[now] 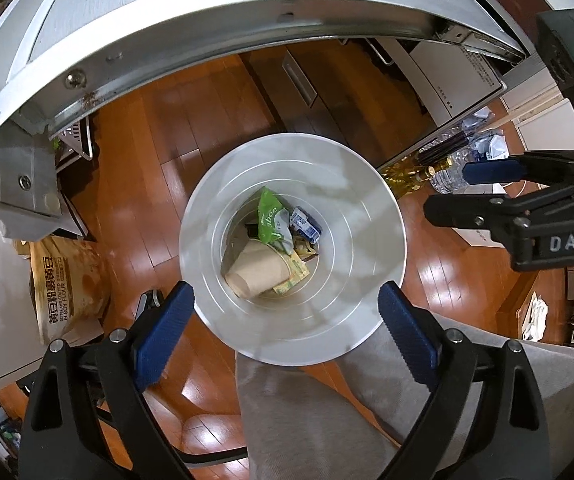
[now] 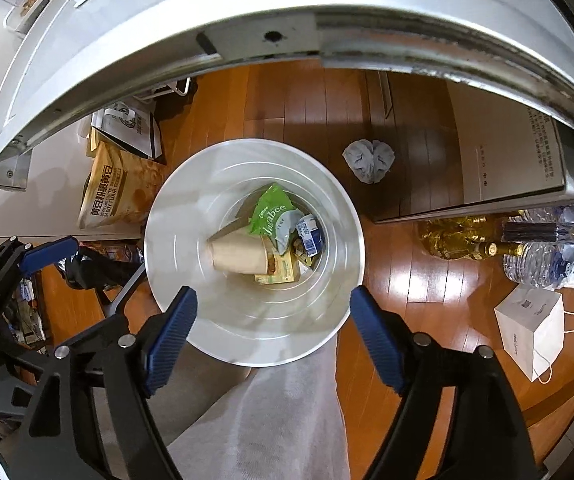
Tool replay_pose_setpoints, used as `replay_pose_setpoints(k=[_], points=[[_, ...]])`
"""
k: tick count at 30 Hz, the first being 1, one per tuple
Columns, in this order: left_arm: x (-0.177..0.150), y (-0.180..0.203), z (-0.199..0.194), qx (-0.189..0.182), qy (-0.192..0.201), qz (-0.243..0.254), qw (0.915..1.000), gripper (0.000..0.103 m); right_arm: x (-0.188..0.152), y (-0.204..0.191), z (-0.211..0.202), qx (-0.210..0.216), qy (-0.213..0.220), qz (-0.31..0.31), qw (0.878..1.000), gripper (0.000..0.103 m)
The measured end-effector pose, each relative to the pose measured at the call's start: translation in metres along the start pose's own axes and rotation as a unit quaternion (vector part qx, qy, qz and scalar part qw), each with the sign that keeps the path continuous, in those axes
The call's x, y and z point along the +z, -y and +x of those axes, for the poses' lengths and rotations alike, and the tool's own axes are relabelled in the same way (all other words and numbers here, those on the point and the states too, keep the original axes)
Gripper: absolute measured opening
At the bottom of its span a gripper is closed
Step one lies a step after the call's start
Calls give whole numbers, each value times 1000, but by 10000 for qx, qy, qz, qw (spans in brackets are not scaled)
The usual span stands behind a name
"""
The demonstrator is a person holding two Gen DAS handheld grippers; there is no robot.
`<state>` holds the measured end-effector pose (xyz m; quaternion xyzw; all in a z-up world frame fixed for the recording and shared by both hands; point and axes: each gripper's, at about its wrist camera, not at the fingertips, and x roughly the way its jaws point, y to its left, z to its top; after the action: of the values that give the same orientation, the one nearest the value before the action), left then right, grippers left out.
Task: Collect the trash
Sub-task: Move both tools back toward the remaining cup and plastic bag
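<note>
Nearest in the left wrist view, the left gripper [image 1: 285, 332] is spread wide with nothing between its blue pads [image 1: 165, 330], poised above the near rim of the metal bin [image 1: 367, 216]. The right gripper [image 2: 273, 334] is likewise released and empty, its jaws straddling the same near rim from above. Beneath both, a grey-trousered leg [image 2: 271, 420] reaches up to the bin's near side.

The bin stands on the wooden floor [image 2: 415, 288] and the collected trash lies at its bottom: a brown paper cup [image 2: 239, 254] on its side, touching a yellow carton [image 2: 281, 272] under it, a green snack wrapper [image 2: 273, 214] just behind, and a small blue-and-white packet [image 2: 311, 234] beside the wrapper.

To the left of the bin, a tan soybean-flour bag [image 2: 113, 194] leans near a pale cabinet. To the right lie a gold bottle [image 2: 463, 242], clear water bottles [image 2: 535, 264] and a white paper bag [image 2: 529, 330]. Beyond the bin a crumpled grey cloth [image 2: 369, 160] sits on the floor, well apart from it. Farthest, a curved metal edge of the tabletop [image 2: 247, 12] arches overhead.
</note>
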<state>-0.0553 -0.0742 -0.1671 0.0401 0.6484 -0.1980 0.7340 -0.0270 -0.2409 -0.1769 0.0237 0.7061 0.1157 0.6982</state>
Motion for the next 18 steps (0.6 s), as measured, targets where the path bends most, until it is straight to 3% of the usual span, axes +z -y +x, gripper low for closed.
replay_pose_setpoints(k=[10,18], points=[[-1,0,-21,-43,196,-53,9998,94,-9,-3,-31,136,235,17,9996,81],[-2,-1,-83,-122,873,-17,9961,94,-6,-12,-108,130,1052,-234,9941,86]])
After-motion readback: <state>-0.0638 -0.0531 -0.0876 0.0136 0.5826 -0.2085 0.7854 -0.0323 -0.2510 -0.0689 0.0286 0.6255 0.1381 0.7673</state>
